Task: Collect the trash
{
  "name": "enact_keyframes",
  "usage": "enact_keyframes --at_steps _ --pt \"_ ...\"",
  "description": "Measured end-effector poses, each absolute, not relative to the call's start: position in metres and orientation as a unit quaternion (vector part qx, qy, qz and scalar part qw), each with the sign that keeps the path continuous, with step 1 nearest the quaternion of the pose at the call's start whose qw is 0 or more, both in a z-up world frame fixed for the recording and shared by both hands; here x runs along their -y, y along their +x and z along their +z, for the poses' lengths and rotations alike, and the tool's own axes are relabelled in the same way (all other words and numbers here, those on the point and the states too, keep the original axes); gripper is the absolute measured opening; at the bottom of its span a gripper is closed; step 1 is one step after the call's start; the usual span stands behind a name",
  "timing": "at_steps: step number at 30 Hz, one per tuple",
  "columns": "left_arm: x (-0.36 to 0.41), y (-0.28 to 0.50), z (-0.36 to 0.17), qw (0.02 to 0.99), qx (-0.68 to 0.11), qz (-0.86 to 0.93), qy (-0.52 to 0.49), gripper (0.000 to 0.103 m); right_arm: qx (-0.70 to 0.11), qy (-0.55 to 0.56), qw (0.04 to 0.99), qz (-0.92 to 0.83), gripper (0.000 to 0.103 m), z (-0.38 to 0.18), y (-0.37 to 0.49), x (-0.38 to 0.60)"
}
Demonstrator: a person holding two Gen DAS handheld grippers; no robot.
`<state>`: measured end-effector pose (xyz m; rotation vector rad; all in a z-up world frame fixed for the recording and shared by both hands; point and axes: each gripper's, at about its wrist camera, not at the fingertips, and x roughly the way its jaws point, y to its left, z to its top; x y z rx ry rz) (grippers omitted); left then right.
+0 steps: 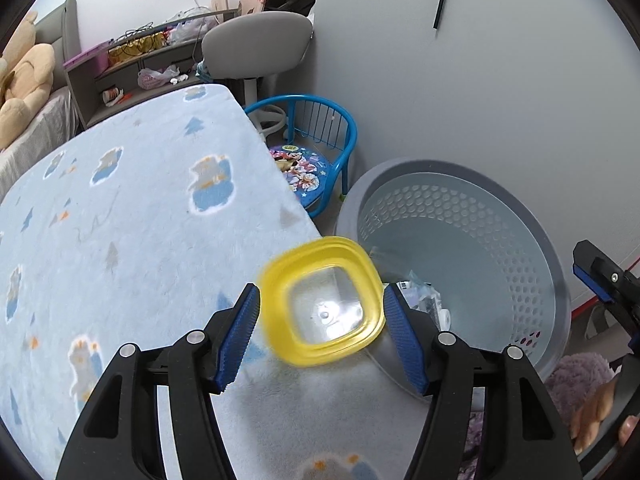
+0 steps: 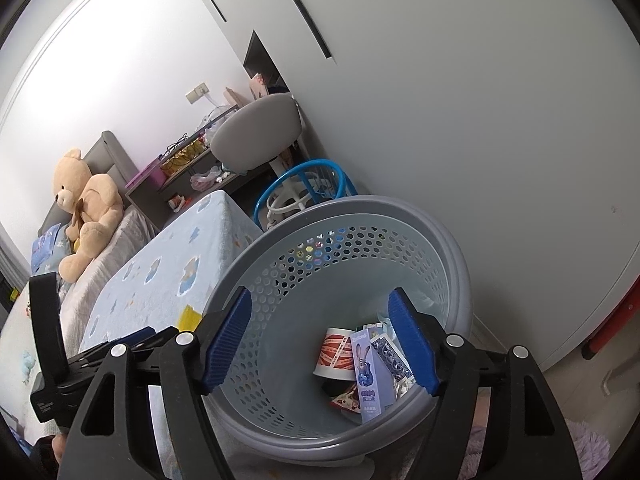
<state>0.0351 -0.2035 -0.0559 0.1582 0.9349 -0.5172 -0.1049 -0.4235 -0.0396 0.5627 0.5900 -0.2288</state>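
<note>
Light, stiff yellow cup [image 1: 322,304] was pinched rim-wise by left gripper [image 1: 322,320]; right gripper [image 2: 320,340] was held open, empty, over basket [image 2: 452,240].

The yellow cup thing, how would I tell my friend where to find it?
Find the blue fleece blanket with little bears, and follow it to the corner nearest the grey holey basket. There, between the left hand-held gripper's blue pads, is a squarish yellow cup with a clear bottom. Nothing else there is yellow.

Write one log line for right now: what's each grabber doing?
left gripper: holding yellow cup beside basket | right gripper: open, empty, over basket | trash in basket
</note>
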Motion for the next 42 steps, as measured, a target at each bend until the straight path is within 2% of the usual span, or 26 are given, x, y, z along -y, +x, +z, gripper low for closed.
enact_keyframes --at_steps 8,10,14,18,26,32,42 --pt "0.213 0.037 -0.064 0.852 -0.449 -0.256 0.082 0.060 -0.284 0.279 0.911 -0.111 0.069 -0.040 -0.106 0.424" --pt "0.213 0.038 -0.067 0.848 -0.456 -0.258 0.080 0.048 -0.284 0.279 0.910 -0.111 0.069 -0.040 -0.107 0.424" --pt "0.212 0.040 -0.070 0.841 -0.466 -0.265 0.072 0.034 -0.284 0.279 0.911 -0.110 0.069 -0.040 -0.106 0.424" --pt "0.212 0.039 -0.072 0.835 -0.471 -0.274 0.072 0.007 -0.284 0.281 0.910 -0.110 0.069 -0.040 -0.106 0.424" --pt "0.208 0.036 -0.067 0.838 -0.463 -0.280 0.070 0.006 -0.282 0.280 0.911 -0.110 0.069 -0.040 -0.106 0.424" --pt "0.207 0.033 -0.043 0.848 -0.440 -0.289 0.062 0.006 -0.280 0.281 0.911 -0.109 0.069 -0.039 -0.106 0.425" --pt "0.256 0.019 -0.016 0.840 -0.410 -0.348 0.071 0.006 -0.279 0.281 0.911 -0.115 0.070 -0.040 -0.109 0.428"
